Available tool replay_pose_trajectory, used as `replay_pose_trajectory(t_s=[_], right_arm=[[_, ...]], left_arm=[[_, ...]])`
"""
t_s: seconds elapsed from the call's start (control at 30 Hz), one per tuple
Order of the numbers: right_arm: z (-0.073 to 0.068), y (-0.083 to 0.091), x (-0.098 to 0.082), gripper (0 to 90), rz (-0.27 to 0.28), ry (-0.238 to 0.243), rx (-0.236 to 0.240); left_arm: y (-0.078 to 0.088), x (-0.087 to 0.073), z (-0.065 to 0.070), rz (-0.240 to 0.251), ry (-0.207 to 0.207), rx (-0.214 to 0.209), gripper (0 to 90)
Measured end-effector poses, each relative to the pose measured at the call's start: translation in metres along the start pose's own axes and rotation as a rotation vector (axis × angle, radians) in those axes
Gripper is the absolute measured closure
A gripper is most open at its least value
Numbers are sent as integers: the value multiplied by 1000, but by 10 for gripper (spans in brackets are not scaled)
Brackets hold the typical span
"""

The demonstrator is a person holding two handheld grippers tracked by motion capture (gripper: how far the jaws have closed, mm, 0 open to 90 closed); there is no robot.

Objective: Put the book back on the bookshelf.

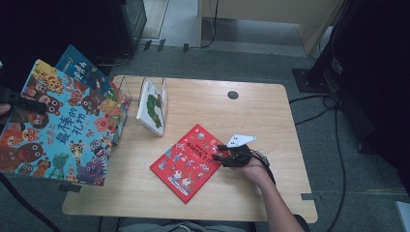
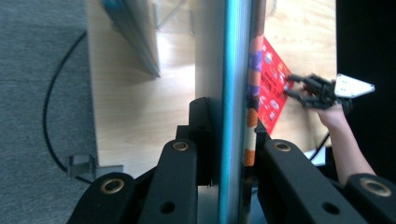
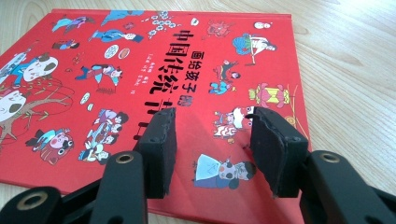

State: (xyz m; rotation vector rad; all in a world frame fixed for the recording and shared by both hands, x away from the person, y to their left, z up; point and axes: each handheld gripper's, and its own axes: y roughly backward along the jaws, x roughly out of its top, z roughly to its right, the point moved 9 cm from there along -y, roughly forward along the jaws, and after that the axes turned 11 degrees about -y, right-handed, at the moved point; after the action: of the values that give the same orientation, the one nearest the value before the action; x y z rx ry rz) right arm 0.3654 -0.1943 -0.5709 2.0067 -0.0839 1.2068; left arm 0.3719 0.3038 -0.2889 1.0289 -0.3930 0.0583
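Note:
A large picture book (image 1: 63, 128) with many cartoon animals on its cover hangs tilted over the table's left edge. My left gripper (image 1: 29, 105) is shut on that book's left edge; in the left gripper view the book (image 2: 233, 70) runs edge-on between the jaws of this gripper (image 2: 231, 144). A red picture book (image 1: 188, 162) lies flat on the table. My right gripper (image 1: 223, 155) sits low over its right part. In the right gripper view this gripper (image 3: 212, 122) is open, the red cover (image 3: 140, 70) lies under it, and nothing is between the pads.
A blue book (image 1: 80, 65) shows behind the big one. A clear divider stand (image 1: 126, 87) at the table's back left holds a leaning white book (image 1: 153, 104). The wooden table (image 1: 251, 121) has a round cable hole (image 1: 233, 94). Cables run over the grey floor.

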Motion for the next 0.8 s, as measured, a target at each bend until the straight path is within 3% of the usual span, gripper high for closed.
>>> replay_pose_trajectory(t_s=[0.37, 0.5, 0.8], right_arm=[[-1, -2, 1, 505, 11, 1, 4], [-1, -2, 1, 506, 10, -8, 6], [-1, -2, 1, 507, 12, -4, -1]], left_arm=[[9, 36, -14, 12, 41, 52, 814], [0, 50, -18, 4, 43, 78, 811], [-23, 78, -26, -4, 29, 92, 812]])
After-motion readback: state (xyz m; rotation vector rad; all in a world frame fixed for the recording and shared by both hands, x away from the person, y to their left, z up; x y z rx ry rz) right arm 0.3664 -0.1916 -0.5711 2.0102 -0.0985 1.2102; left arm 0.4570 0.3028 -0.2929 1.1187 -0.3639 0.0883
